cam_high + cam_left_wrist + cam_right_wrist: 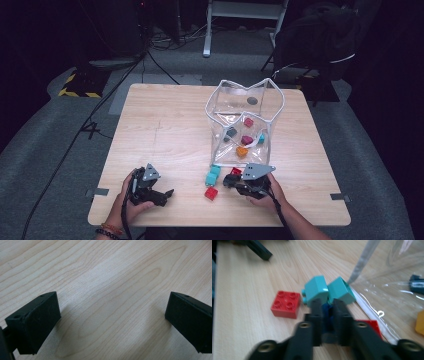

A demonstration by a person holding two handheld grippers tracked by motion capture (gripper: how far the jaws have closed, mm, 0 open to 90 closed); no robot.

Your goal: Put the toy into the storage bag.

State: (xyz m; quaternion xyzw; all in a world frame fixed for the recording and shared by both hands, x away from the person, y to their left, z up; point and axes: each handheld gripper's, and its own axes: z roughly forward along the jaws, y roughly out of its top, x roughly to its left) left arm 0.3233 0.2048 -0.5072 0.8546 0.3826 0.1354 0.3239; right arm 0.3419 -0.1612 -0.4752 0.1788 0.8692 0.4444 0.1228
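Several small plastic bricks already lie in the clear plastic bag (245, 107); right gripper (327, 308) clenched on a dark blue brick (326, 312), teal bricks (328, 288) just beyond; left gripper (112, 320) released.

Left gripper (167, 194) held low in the left hand (131, 197), forearm entering from the bottom edge, jaws spread wide apart with nothing between the fingertips (40, 322). Right gripper (227, 181) gripped in the right hand (265, 192), pointing left, jaws drawn close together, pinching a small dark blue piece (327, 315) between the fingertips (316, 312).
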